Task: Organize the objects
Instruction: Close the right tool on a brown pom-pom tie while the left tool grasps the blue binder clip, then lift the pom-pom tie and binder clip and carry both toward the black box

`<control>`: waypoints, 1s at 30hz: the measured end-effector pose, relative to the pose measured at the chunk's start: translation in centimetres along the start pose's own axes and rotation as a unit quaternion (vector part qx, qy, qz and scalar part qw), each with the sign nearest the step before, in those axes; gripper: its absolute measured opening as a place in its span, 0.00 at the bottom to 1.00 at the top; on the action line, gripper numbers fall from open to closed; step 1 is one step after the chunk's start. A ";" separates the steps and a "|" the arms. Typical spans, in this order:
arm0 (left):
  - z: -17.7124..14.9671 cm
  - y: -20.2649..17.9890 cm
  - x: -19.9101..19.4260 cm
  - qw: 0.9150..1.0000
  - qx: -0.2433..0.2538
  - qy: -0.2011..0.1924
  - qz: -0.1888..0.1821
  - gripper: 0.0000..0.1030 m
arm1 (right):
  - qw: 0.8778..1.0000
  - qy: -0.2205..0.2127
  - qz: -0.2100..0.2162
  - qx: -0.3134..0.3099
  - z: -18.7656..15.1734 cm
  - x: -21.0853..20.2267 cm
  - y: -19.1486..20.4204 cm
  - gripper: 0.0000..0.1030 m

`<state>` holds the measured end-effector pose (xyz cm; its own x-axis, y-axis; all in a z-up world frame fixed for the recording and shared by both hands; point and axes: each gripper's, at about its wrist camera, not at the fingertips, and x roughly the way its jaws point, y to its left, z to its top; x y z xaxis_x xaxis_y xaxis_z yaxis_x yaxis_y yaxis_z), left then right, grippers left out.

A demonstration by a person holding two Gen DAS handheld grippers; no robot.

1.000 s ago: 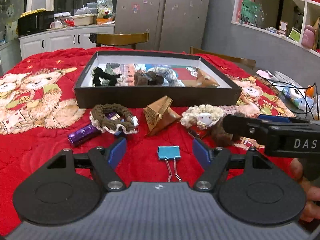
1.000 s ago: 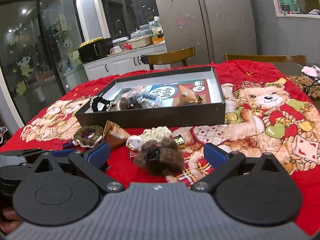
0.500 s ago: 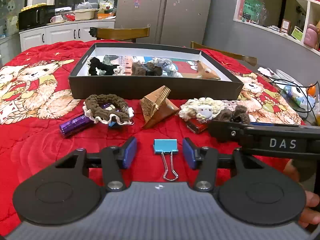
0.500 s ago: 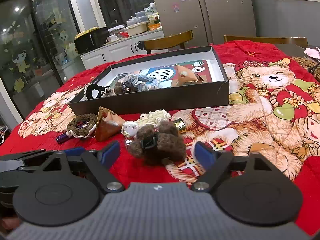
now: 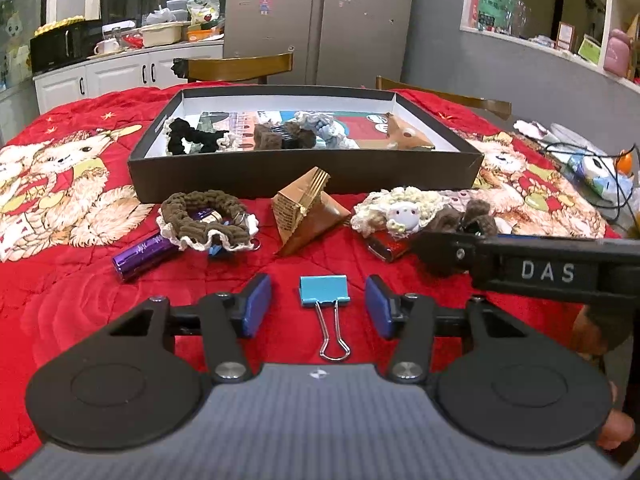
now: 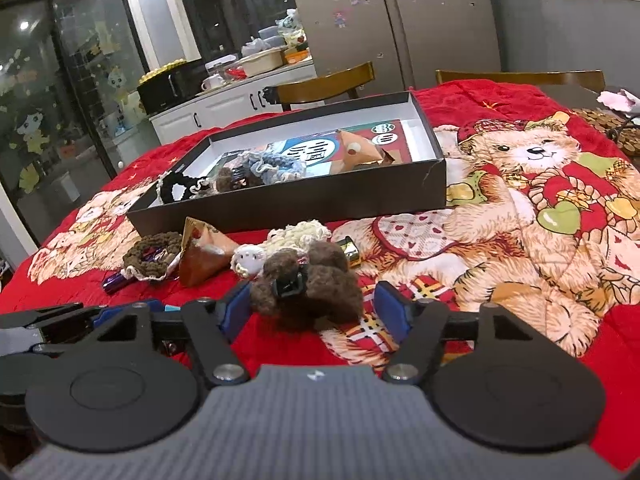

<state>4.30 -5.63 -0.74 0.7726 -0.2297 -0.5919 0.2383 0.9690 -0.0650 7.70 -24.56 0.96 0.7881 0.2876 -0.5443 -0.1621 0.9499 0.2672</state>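
- Left gripper [image 5: 318,306], low centre of left wrist view: jaws part-open, just been narrowing, blue pads either side of blue binder clip [image 5: 323,290] w/ gaps both sides; no contact yet.
- Clip flat on red quilt [image 5: 60,280], wire handles trailing toward lens. Judged light, stiff, slick-painted; best pinched across the blue body, not the springy wire loops.
- Right gripper [image 6: 308,308], low centre of right wrist view: jaws about two-thirds wide, just been closing round brown fuzzy hair claw [image 6: 306,290]; left pad looks at the fluff, right pad apart, so not gripped.
- Claw judged soft, light, squashy; fuzz will compress before hold firms, so pinch near the black clasp at centre.
- Further out, mid-frame in left wrist view: brown scrunchie [image 5: 208,220] over purple tube [image 5: 140,254], tan paper pyramid [image 5: 310,212], cream sheep scrunchie [image 5: 400,210] — all loose on quilt, near box front.
- Upper centre: black box [image 5: 304,172], open, already holding black scrunchie, brown claw, blue-grey scrunchie, deer-face pyramid.
- Judged: sorting partway; two picks pending, box the likely drop.
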 end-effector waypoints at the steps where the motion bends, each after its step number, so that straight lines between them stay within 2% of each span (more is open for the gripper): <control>1: 0.0 -0.1 0.1 1.000 0.004 0.001 0.005 0.56 | 1.000 0.000 -0.001 0.000 0.0 0.0 0.0 0.72; 4: 0.1 -0.5 0.2 1.000 0.015 0.004 0.013 0.55 | 1.000 0.000 -0.003 -0.002 0.0 0.1 0.1 0.69; 6: 0.1 -0.6 0.2 1.000 0.022 0.003 0.014 0.45 | 1.000 0.000 -0.002 -0.002 0.0 0.1 0.1 0.67; 7: 0.1 -0.6 0.1 1.000 0.026 0.002 0.010 0.41 | 1.000 0.000 0.000 -0.002 0.0 0.1 0.1 0.63; 8: 0.0 -0.6 0.1 1.000 0.026 -0.001 0.009 0.32 | 1.000 0.000 0.001 -0.002 0.0 0.1 0.1 0.60; 9: 0.0 -0.5 0.0 1.000 0.026 -0.002 0.008 0.30 | 1.000 0.001 0.002 -0.004 0.0 0.1 0.2 0.57; 12: -0.1 -0.4 -0.1 1.000 0.020 -0.005 0.011 0.30 | 1.000 0.002 -0.002 -0.018 -0.1 0.0 0.6 0.51; 16: -0.1 0.2 -0.3 0.999 -0.001 -0.011 0.031 0.30 | 1.000 -0.004 -0.002 -0.017 -0.2 -0.3 0.5 0.48; 22: -0.2 0.7 -0.5 0.999 -0.012 -0.012 0.037 0.30 | 1.000 -0.012 -0.003 -0.011 -0.3 -0.8 0.2 0.45; 30: -0.3 0.9 -0.5 0.999 -0.019 -0.013 0.038 0.30 | 0.999 -0.024 -0.025 -0.015 -0.3 -1.1 0.4 0.44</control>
<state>3.97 -4.57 -0.69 0.8024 -0.1566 -0.5759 0.1560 0.9864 -0.0509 6.58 -24.51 1.43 0.8228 0.2335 -0.5182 -0.1382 0.9666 0.2160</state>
